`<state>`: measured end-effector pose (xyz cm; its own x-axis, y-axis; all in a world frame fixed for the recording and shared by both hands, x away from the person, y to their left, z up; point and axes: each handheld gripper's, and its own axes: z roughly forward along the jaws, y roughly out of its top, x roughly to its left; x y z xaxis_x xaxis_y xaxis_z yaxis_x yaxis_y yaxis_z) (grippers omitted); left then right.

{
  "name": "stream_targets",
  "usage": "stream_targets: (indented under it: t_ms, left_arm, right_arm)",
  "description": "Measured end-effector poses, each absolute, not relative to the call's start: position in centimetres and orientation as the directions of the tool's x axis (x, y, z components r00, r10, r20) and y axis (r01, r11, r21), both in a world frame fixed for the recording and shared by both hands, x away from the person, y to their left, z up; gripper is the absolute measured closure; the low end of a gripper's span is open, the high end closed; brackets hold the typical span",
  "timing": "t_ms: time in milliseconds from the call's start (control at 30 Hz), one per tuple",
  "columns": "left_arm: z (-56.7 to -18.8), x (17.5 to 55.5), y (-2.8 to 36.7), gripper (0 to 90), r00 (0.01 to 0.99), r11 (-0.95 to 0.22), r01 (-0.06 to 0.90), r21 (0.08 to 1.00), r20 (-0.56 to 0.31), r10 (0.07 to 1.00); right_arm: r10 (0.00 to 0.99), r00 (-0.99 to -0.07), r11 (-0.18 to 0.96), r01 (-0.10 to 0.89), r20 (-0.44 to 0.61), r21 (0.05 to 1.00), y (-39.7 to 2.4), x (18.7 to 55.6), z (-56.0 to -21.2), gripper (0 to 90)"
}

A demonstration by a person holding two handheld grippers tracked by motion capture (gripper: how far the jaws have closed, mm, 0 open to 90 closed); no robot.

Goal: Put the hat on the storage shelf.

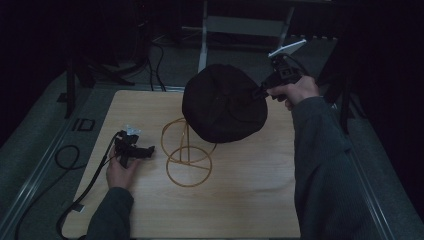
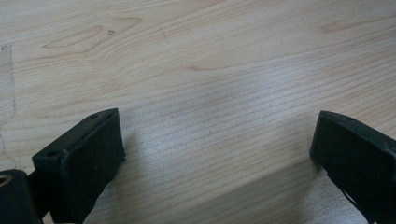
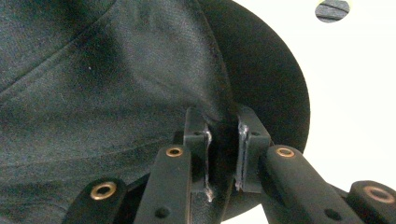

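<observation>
A black cap (image 1: 223,102) hangs over the far middle of the wooden table (image 1: 240,200), above a gold wire stand (image 1: 186,152) made of rings. My right gripper (image 1: 261,91) is shut on the cap's edge at its right side. In the right gripper view the two jaws pinch a fold of the cap's black fabric (image 3: 116,79) between their pads, at my right gripper (image 3: 223,135). My left gripper (image 1: 149,150) rests low on the table at the left, held by a hand. In the left gripper view its black fingers (image 2: 88,154) stand wide apart over bare wood, my left gripper (image 2: 217,149) open and holding nothing.
A black cable (image 1: 85,190) trails from the left gripper off the table's left edge. Dark floor, more cables (image 1: 155,65) and a metal frame (image 1: 245,25) lie beyond the far edge. The person's sleeves (image 1: 320,165) come in from the bottom.
</observation>
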<state>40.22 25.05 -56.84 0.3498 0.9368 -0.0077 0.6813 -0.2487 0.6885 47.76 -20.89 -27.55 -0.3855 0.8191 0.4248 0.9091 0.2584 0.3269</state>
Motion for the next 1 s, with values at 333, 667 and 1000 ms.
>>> stream_targets:
  t_ms: [333, 667, 1000]
  left_arm:
    - [-56.8, 40.2, 25.1, 2.4, 0.350, -0.249, 0.681, 0.689, -0.008, 0.937]
    - [-56.8, 40.2, 25.1, 2.4, 0.350, -0.250, 0.681, 0.688, -0.006, 0.937]
    - [-56.8, 40.2, 25.1, 2.4, 0.351, -0.251, 0.681, 0.688, -0.006, 0.937]
  right_arm:
    - [0.809, -0.401, 0.273, 0.904, 0.431, 0.329, -20.0, 47.7, -27.5, 77.9]
    - [0.800, -0.420, 0.295, 0.898, 0.430, 0.327, -18.9, 47.7, -27.5, 77.8]
    - [0.796, -0.431, 0.313, 0.894, 0.424, 0.321, -18.2, 47.6, -27.8, 77.7]
